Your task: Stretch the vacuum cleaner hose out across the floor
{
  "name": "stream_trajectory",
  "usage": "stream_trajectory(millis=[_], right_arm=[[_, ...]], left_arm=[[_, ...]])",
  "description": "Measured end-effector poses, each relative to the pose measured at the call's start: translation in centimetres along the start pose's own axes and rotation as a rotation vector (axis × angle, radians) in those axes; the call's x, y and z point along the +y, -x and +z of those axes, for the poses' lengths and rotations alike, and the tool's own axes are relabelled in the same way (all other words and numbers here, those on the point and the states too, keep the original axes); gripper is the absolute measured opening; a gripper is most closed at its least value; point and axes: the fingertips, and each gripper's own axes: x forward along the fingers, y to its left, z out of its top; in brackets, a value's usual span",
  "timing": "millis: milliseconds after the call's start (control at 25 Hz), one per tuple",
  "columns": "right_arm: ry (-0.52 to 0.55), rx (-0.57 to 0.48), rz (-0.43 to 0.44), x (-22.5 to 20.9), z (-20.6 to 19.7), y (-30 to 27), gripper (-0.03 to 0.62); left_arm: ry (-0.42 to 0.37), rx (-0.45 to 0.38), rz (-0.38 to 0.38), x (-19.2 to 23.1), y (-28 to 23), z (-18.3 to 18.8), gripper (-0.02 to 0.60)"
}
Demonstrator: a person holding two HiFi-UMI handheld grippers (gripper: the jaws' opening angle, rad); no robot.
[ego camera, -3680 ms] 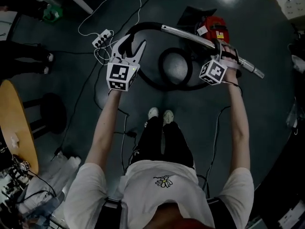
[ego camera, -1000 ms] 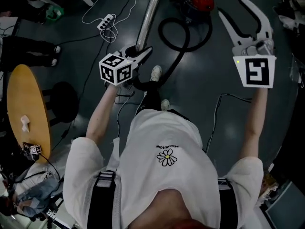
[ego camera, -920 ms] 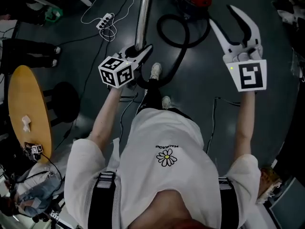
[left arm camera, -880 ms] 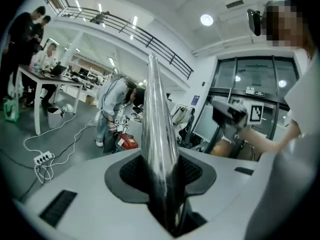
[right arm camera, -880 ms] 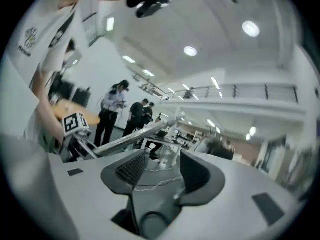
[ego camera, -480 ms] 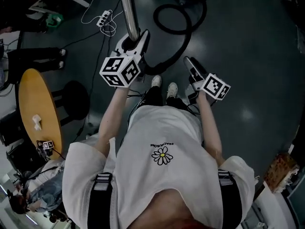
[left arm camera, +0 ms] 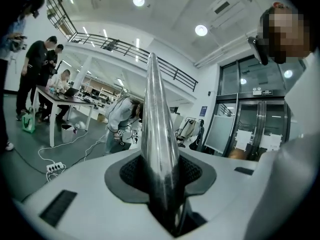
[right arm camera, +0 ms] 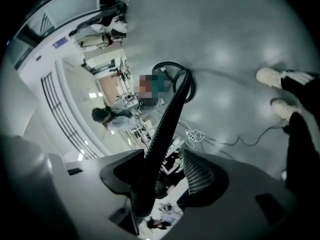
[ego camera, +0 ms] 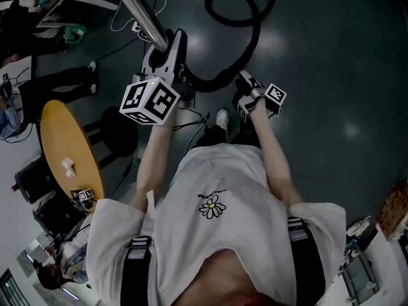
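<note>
Your left gripper is clamped tight on the metal tube. Your head view shows the tube slanting up and left out of the jaws. The left gripper view shows the grip itself: both dark pads are pressed against the shiny tube, which runs straight away from the camera.

Your right gripper is low, near your shoe. From the head view you cannot tell how its jaws stand. The right gripper view shows them apart, and they have just been opening a little. The ribbed black hose passes between them, lying against one pad and clear of the other.

In the head view, the hose lies in a loop on the dark floor at the top. From the loop it curves down toward both grippers.

Only the left gripper view shows people at a table and a power strip. Only the head view shows the round wooden table.

Your shirt has a daisy with a line of print above it that is too small to read.
</note>
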Motion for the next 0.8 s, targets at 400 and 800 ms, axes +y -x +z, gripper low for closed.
stream_trajectory(millis=[400, 800], right_arm=[[-0.168, 0.077, 0.417, 3.7, -5.6, -8.2, 0.232], [0.620, 0.017, 0.453, 23.1, -4.1, -0.5, 0.176]], left_arm=[[0.060, -0.063, -0.029, 3.9, 7.9, 2.5, 0.138], [0.478, 0.031, -0.011, 10.4, 13.0, -5.1, 0.149]])
